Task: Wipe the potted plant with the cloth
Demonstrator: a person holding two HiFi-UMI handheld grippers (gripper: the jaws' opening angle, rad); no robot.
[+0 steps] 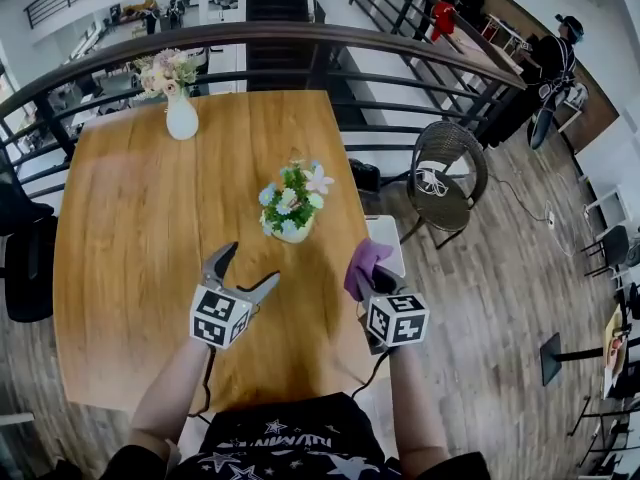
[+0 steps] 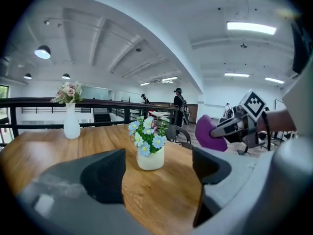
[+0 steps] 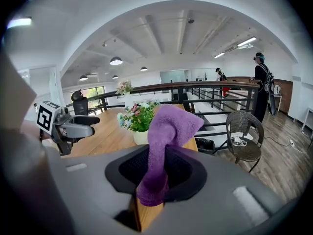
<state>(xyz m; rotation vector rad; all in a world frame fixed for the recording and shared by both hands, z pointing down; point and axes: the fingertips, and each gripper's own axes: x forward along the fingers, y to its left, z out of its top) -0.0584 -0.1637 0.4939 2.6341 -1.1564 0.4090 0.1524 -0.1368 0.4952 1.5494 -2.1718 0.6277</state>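
A small white pot with blue, white and pink flowers, the potted plant (image 1: pixel 293 203) (image 2: pixel 149 143) (image 3: pixel 137 119), stands near the middle of the wooden table (image 1: pixel 140 228). My left gripper (image 1: pixel 242 271) (image 2: pixel 156 175) hovers open just short of the plant, nothing between its jaws. My right gripper (image 1: pixel 376 280) (image 3: pixel 159 173) is shut on a purple cloth (image 1: pixel 364 264) (image 3: pixel 166 141) (image 2: pixel 211 132), held at the table's right edge, to the right of the plant and apart from it.
A white vase of pale flowers (image 1: pixel 178 93) (image 2: pixel 71 114) stands at the table's far edge by a black railing (image 1: pixel 300 38). A wicker chair (image 1: pixel 447 173) sits to the right. People stand in the far background (image 1: pixel 555 58). A black chair (image 1: pixel 25 258) is at the left.
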